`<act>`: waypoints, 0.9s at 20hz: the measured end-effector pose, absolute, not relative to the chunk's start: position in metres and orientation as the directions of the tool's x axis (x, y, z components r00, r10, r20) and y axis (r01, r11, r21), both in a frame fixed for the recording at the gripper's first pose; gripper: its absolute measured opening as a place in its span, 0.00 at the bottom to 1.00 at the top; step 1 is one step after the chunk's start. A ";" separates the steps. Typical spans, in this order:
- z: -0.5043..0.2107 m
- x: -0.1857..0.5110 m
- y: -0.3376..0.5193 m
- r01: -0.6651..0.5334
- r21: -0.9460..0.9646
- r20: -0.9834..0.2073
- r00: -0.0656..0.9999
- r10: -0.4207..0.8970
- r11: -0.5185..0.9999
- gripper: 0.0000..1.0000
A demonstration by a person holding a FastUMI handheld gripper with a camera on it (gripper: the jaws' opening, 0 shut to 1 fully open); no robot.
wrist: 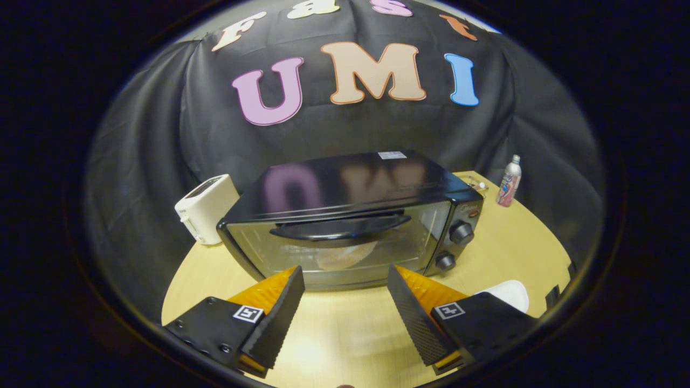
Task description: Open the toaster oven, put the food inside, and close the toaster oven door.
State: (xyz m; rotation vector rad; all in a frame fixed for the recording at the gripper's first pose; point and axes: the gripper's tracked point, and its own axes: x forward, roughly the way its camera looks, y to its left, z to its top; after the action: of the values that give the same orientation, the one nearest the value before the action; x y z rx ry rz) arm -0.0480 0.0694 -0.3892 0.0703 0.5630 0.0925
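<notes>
Table [501, 242]: pale wood, lying under my claw [345, 293]. Toaster oven [350, 215]: sitting just ahead of my fingers, door shut, handle facing me. Food [345, 256]: showing dimly behind the glass, shape hard to make out. White toaster [205, 207]: standing beyond, left. Bottle [509, 182]: standing far right. Claw: I am holding it spread wide, gripping nothing.
</notes>
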 end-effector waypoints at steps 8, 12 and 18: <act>-0.313 -0.037 0.050 -0.069 0.073 -0.415 0.905 0.093 0.995 0.99; -0.218 -0.022 0.033 -0.081 0.060 -0.260 0.961 0.094 0.995 0.99; -0.092 -0.001 0.021 -0.095 0.094 -0.094 0.990 0.104 0.991 0.99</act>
State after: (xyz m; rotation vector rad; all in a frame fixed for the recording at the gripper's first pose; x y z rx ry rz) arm -0.0010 0.0207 -0.0916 0.0893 0.0990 0.0998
